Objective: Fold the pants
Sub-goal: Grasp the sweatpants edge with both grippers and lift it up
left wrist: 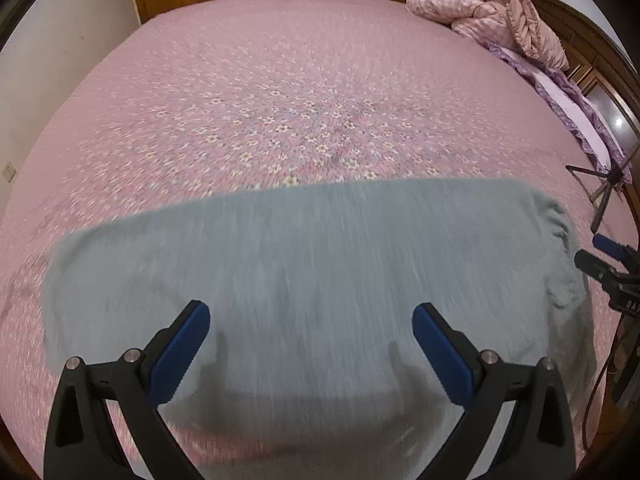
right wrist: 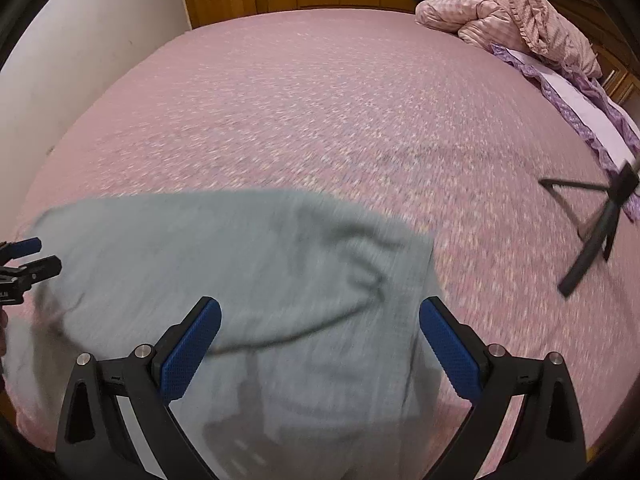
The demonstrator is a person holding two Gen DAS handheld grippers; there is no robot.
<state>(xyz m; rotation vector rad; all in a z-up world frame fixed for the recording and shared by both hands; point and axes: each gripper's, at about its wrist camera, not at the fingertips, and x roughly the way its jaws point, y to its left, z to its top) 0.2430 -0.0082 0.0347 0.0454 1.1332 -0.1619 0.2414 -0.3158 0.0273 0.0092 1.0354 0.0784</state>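
Pants (left wrist: 304, 264), grey-green and soft-looking, lie spread across the near part of the bed (left wrist: 248, 92) on its pink floral cover, and I judge the fold barely begun. Starting at the left, my left tool (left wrist: 311, 346) hangs just above the cloth with its blue pads wide apart and nothing between them; under it the fabric looks flat and broad, its far edge a fairly straight line across the bed. Moving right in that view, the cloth bunches into puckers at its right end, which I take for the waistband, though blur keeps me from being sure. Over there my right tool (right wrist: 320, 338) is likewise spread wide and empty above the garment, and from its camera I see creases and a dark curved line, perhaps a seam or a drawstring. I cannot tell whether the legs are already laid one over the other; the single wide panel hints at it. Lengthwise folds look to be still ahead. Farther right, a black tripod (right wrist: 596, 228) stands on the bed, and a pink quilt (right wrist: 504, 4) is heaped at the far right corner.
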